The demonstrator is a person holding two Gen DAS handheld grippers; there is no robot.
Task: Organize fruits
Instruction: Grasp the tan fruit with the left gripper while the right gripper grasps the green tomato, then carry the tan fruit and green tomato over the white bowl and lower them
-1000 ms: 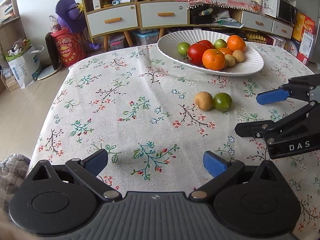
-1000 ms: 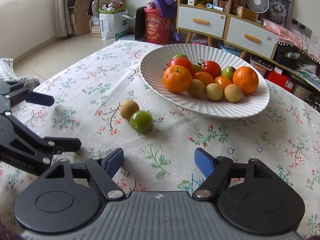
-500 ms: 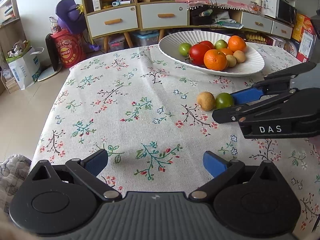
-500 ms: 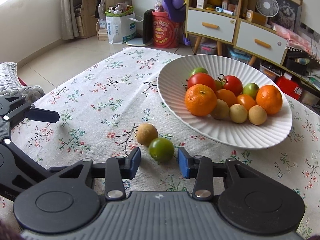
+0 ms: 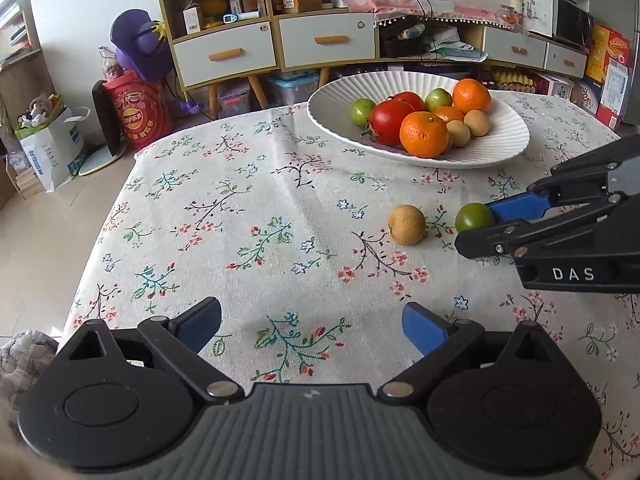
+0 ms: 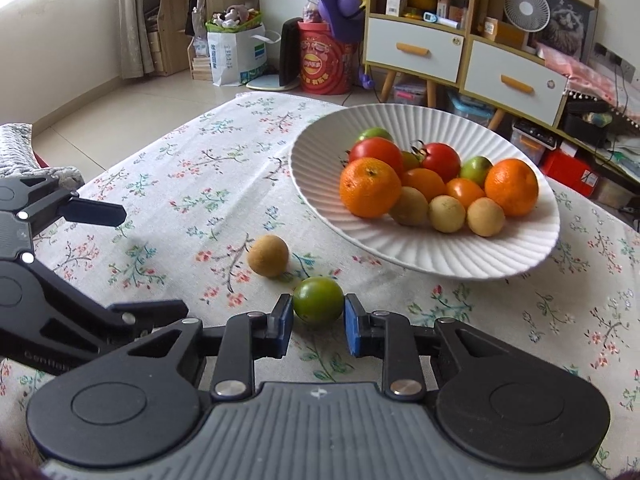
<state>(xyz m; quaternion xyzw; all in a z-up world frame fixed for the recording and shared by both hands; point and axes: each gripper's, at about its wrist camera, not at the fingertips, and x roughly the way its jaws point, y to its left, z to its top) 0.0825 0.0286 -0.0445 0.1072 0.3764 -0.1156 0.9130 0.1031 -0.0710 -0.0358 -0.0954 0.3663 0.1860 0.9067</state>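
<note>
Floral tablecloth (image 5: 248, 216), drawer cabinet (image 6: 416, 50), desk fan (image 6: 524, 4), red bucket (image 5: 140, 116)

right gripper (image 6: 318, 318) angled down at the tablecloth (image 6: 192, 184), jaws clamped on the green fruit (image 6: 318, 300). left gripper (image 5: 312, 322) angled down, jaws wide, just narrowed slightly, nothing between.

Materials I logged. Tablecloth (image 6: 192, 184): woven cloth, matt, floral print. Plate (image 6: 480, 256): white, ribbed, looked like glazed ceramic with a soft sheen. Green fruit (image 6: 318, 300): smooth, glossy skin. Brown fruit (image 6: 268, 255): dull, rough skin. Oranges (image 6: 370, 187): pitted, slightly shiny. Right gripper (image 6: 316, 322): matt black plastic, blue rubbery pads, bright metal pins. Far cabinet (image 5: 224, 56): pale wood frame, painted drawer fronts.
</note>
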